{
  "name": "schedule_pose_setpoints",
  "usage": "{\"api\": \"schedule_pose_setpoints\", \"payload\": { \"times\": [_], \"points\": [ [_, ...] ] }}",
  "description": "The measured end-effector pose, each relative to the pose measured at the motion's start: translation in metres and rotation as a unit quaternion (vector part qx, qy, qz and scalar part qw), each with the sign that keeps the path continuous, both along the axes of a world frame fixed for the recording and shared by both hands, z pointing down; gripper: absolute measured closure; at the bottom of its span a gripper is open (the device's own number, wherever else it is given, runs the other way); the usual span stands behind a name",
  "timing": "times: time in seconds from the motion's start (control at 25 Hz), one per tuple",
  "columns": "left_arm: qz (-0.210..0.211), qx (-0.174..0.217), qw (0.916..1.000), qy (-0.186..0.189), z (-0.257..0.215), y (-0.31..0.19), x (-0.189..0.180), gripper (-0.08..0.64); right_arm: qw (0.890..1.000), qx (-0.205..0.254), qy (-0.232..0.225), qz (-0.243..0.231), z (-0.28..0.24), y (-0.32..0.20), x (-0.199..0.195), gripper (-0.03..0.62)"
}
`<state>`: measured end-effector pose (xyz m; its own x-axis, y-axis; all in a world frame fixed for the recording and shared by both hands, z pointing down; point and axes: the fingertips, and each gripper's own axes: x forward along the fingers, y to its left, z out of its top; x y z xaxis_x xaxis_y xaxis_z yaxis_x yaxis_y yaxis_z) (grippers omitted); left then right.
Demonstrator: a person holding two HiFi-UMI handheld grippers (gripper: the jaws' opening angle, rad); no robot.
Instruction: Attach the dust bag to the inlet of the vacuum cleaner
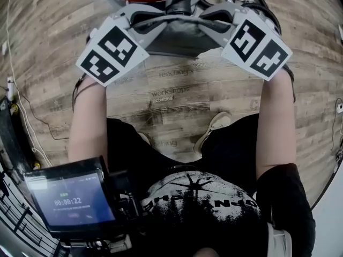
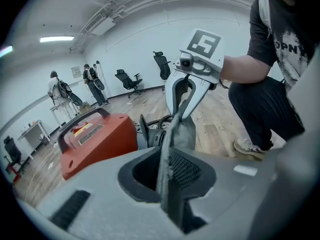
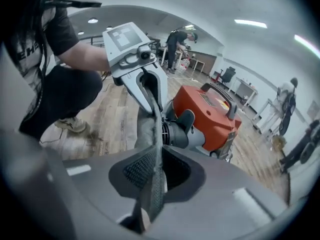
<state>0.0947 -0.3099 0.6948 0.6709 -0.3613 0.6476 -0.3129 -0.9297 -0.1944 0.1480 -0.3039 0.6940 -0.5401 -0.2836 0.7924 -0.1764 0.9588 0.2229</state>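
Cloth of this dust bag (image 2: 183, 132) looks limp and light. Your left gripper (image 2: 167, 181) and right gripper (image 3: 152, 181) each clench its rim; hold it there, taut between your fingers.

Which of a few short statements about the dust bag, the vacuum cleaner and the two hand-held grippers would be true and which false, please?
1. The left hand-held gripper is shut on the grey dust bag. True.
2. The right hand-held gripper is open and empty. False: it is also shut on the dust bag.
3. The vacuum cleaner is blue. False: its body is orange-red.
4. The vacuum cleaner stands on a wooden floor. True.
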Motion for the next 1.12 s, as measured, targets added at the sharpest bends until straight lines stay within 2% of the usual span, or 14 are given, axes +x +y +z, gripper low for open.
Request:
{"api": "schedule_pose_setpoints", "payload": {
  "times": [0.12, 0.24, 0.36, 0.52, 0.8, 0.92, 1.04, 1.12],
  "points": [
    [-0.019, -0.029, 0.9990, 0.027, 0.007, 0.003, -0.007, 0.509, 0.998, 0.047, 0.018, -0.022, -0.009, -0.003, -0.008, 0.546],
    [-0.029, -0.034, 0.9987, 0.026, 0.014, 0.005, -0.011, 0.503, 0.997, 0.076, 0.012, -0.023, -0.017, -0.006, -0.015, 0.551],
    [-0.022, -0.024, 0.9994, 0.012, 0.012, 0.003, -0.010, 0.500, 0.998, 0.056, 0.000, -0.007, -0.014, -0.006, -0.012, 0.551],
    [-0.010, -0.003, 0.9999, 0.011, -0.002, 0.000, -0.003, 0.503, 1.000, 0.018, -0.003, 0.013, -0.005, -0.006, -0.001, 0.548],
    [-0.006, 0.002, 0.9999, 0.009, -0.001, 0.002, -0.001, 0.498, 1.000, 0.009, 0.001, 0.005, -0.002, -0.005, -0.001, 0.534],
    [-0.013, 0.002, 0.9997, 0.022, -0.003, 0.003, -0.002, 0.474, 1.000, 0.002, -0.022, -0.003, -0.005, -0.003, -0.009, 0.460],
    [-0.021, 0.006, 0.9983, 0.053, -0.011, 0.005, -0.001, 0.375, 0.999, 0.000, -0.049, -0.006, -0.013, -0.001, -0.016, 0.368],
    [-0.022, 0.009, 0.9978, 0.062, -0.014, 0.005, -0.001, 0.335, 0.998, 0.005, -0.056, -0.005, -0.015, -0.002, -0.017, 0.342]
  ]
}}
